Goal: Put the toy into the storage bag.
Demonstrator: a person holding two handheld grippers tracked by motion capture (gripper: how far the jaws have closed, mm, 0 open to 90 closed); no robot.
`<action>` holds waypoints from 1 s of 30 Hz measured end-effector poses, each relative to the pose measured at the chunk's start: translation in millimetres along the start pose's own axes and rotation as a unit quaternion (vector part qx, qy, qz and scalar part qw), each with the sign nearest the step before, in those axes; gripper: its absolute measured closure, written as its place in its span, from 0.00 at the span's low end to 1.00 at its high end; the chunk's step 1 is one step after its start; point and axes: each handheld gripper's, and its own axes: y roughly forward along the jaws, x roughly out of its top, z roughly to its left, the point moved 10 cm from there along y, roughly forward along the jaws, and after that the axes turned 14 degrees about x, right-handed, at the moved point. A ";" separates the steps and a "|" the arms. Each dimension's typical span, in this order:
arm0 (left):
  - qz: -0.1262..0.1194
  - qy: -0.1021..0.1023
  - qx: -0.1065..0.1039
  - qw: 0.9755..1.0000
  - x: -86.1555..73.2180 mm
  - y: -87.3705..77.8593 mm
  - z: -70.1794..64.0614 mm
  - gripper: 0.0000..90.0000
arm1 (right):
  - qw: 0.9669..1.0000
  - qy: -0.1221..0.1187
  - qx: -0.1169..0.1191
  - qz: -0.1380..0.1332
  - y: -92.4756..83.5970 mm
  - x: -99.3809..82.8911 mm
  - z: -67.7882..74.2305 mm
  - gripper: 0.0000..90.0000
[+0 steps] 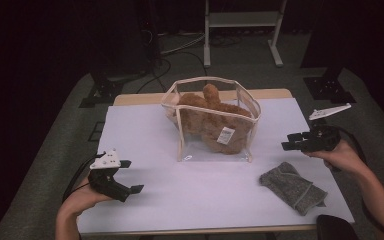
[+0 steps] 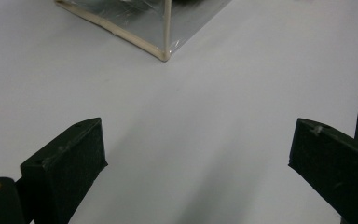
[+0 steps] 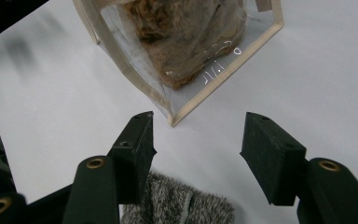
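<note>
— From where does the high view look?
— From above the near edge of the white table [image 1: 145,200], facing forward and down, far enough to take in both hands and the dark floor beyond.
— And the left gripper view?
— Low and close, along its own jaws, toward a bottom corner of the clear bag [image 2: 167,52].
— The right gripper view?
— Tilted down from higher up, over the grey cloth [image 3: 179,205]. All three share that bag.
</note>
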 end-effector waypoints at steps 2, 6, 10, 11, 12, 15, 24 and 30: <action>-0.002 -0.002 0.001 1.000 0.4 -0.1 0.2 0.03 | 1.000 0.001 0.001 0.000 1.4 -2.7 -0.6 0.46; -0.001 -0.001 0.001 1.000 0.0 -0.1 0.6 0.03 | 1.000 0.005 0.004 -0.002 3.9 -8.9 -2.9 0.46; 0.000 -0.002 0.001 1.000 -0.2 1.0 -0.2 0.03 | 1.000 0.012 0.005 -0.003 6.0 -16.0 -4.8 0.46; 0.000 -0.002 0.001 1.000 -0.2 1.0 -0.3 0.03 | 1.000 0.013 0.006 -0.003 6.0 -17.3 -5.1 0.46; 0.000 -0.002 0.001 1.000 -0.1 0.9 -0.2 0.03 | 1.000 0.014 0.006 -0.003 6.4 -18.8 -5.4 0.46; 0.000 -0.001 0.001 1.000 0.0 0.5 -0.1 0.03 | 1.000 0.017 0.007 -0.005 7.2 -23.2 -5.7 0.46; 0.001 0.001 0.001 1.000 0.1 0.7 -0.8 0.03 | 1.000 0.026 0.009 -0.009 10.6 -35.6 -7.6 0.46; 0.001 0.000 0.001 1.000 -0.2 0.8 -0.7 0.03 | 0.999 0.031 0.013 -0.010 14.0 -42.8 -7.7 0.45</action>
